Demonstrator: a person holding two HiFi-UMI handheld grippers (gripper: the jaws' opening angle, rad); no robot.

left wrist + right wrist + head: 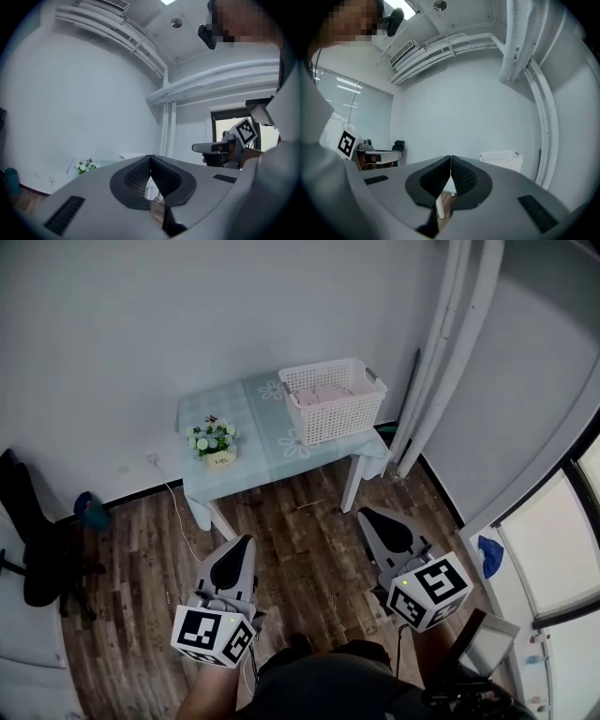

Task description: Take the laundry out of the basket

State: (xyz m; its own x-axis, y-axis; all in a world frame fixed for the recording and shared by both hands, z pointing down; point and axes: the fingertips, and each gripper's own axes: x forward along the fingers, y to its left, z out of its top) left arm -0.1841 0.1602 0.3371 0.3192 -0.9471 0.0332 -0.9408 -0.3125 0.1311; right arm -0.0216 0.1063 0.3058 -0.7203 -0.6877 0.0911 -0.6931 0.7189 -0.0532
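Jaws of the left gripper (pixel 150 158)?
— Closed, pads meeting, nothing between.

And of the right gripper (pixel 450 157)?
— Likewise closed tip to tip, empty. Both held level, side by side above the wooden floor (pixel 309 521).

Whereabouts of the laundry (pixel 323 395)?
— Pink, lying inside the white basket (pixel 339 426), well ahead of both pairs of jaws and untouched. About in line with the left jaws, ahead and a little right of the right jaws.

Under the basket?
— The right end of the pale green desk (pixel 248 423), close to the wall and the white pipes (pixel 436 352).

Anything else on the desk?
— Only a flower pot (pixel 214 442), ahead and left of the left jaws, left of the basket and apart from it.

Farther out?
— A black chair (pixel 37 549), far off to the left of the left jaws.
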